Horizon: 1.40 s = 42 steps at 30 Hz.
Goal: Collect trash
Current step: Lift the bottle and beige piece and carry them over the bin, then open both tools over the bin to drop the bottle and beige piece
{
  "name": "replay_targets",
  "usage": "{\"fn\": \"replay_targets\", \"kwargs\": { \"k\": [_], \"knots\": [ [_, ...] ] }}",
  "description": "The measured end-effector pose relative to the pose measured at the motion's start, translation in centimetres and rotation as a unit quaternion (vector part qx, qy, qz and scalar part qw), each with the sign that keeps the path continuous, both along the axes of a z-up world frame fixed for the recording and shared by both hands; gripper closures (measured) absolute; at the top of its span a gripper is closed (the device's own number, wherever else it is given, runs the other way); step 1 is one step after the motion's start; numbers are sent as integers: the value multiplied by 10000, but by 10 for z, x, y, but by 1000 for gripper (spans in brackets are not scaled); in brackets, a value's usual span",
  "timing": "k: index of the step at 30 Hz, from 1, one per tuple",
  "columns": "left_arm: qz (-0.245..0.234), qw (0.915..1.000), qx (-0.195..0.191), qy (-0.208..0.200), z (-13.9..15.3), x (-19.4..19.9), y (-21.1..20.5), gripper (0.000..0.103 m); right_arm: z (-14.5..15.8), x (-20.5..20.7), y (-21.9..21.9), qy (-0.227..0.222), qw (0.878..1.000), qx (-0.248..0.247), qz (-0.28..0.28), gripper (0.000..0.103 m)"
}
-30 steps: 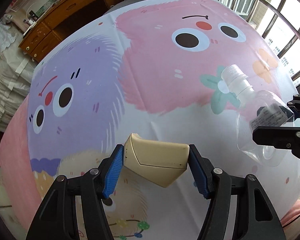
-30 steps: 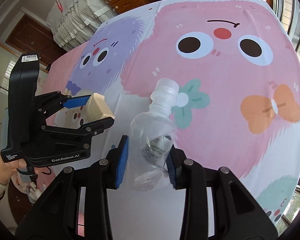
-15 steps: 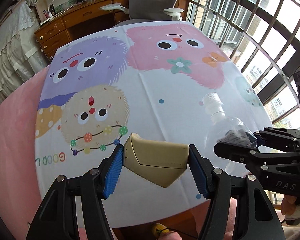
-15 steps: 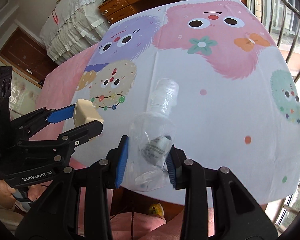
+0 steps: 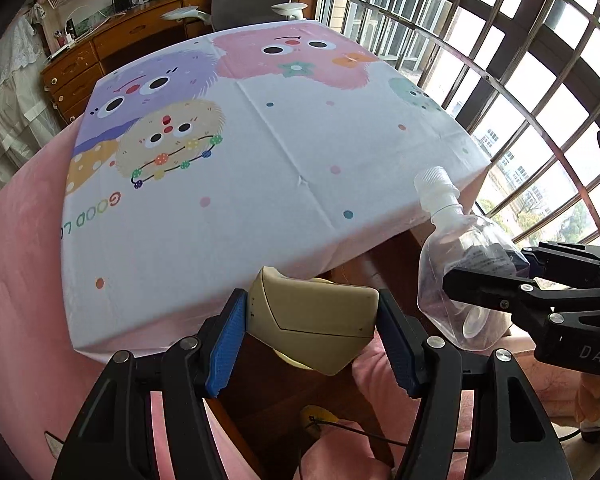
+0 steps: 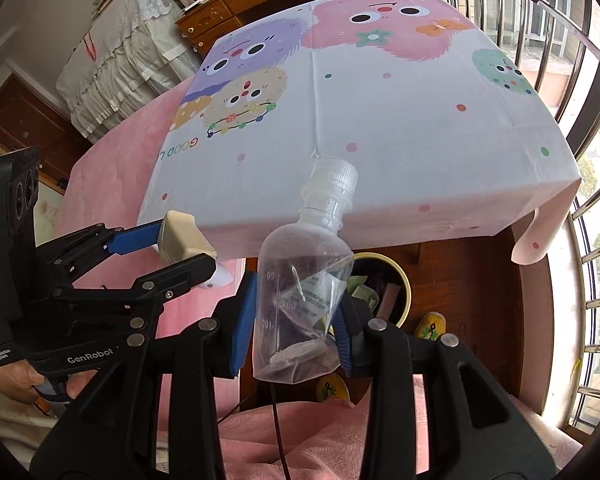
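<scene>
below the near edge of the table (image 6: 380,184), off the cartoon tablecloth (image 5: 260,168), both tools held out over the floor with trash in hand. left tool (image 5: 314,330) closed to the width of a beige folded carton (image 5: 312,320), blue pads (image 5: 226,340) flat against its two ends; right tool (image 6: 296,320) pinched onto the lower body of a clear plastic bottle (image 6: 304,280), walls dented inward by the squeeze.

waste bin (image 6: 400,280) visible under the table in the right wrist view, yellow-rimmed, already holding scraps, just beyond the bottle's base.

probably the carry-and-drop step. best done by bringing each tool squarely above the bin's mouth before letting go, lowering close to the rim so nothing bounces out, and releasing one piece at a time, since the two tools sit near each other and could knock together.

bottle's long axis roughly along the right tool's fingers, white cap (image 6: 336,178) pointing forward and away toward the table, base toward the wrist, tilted slightly right. carton's long axis crosswise between the left pads, pointed corner downward.
</scene>
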<state>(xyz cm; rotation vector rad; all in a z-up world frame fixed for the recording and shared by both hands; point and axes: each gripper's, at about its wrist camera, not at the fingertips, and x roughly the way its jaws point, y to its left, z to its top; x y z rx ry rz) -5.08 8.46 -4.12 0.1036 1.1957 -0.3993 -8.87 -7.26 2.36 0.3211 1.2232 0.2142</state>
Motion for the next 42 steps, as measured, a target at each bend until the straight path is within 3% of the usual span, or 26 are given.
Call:
{"fn": "replay_targets", "kwargs": {
  "k": [6, 10, 15, 21, 26, 29, 34, 36, 37, 39, 42],
  "knots": [
    [169, 9992, -114, 339, -22, -37, 3, 40, -7, -28, 4, 196, 9991, -244, 270, 72],
    [364, 9976, -153, 569, -46, -53, 0, 40, -39, -39, 4, 503, 9976, -252, 404, 72],
    [657, 9933, -123, 947, -100, -59, -7, 40, -107, -48, -5, 980, 9944, -12, 384, 71],
    [1129, 9853, -165, 1271, -191, -50, -16, 39, -216, -51, -19, 1541, 9877, 102, 239, 71],
    [1254, 9830, -163, 1329, -260, -37, -25, 39, -294, -37, -28, 1745, 9846, 38, 114, 71],
    [1236, 9810, -317, 1461, -296, -27, -29, 39, -325, -24, -31, 1757, 9843, 4, 138, 71],
    [1124, 9822, -285, 1481, -339, -12, -34, 37, -358, -5, -34, 1708, 9852, 32, 126, 70],
    [1148, 9822, -260, 1466, -348, -8, -32, 28, -367, 0, -34, 1755, 9844, 82, 105, 69],
    [1196, 9821, -269, 1431, -350, -6, -30, 17, -370, 2, -34, 1766, 9842, 78, 116, 69],
    [1265, 9817, -299, 1395, -353, -4, -25, 12, -376, 7, -34, 1770, 9841, 54, 135, 68],
    [1338, 9811, -234, 1381, -353, -3, -17, 12, -375, 11, -32, 1669, 9859, 35, 142, 54]
  ]
}}
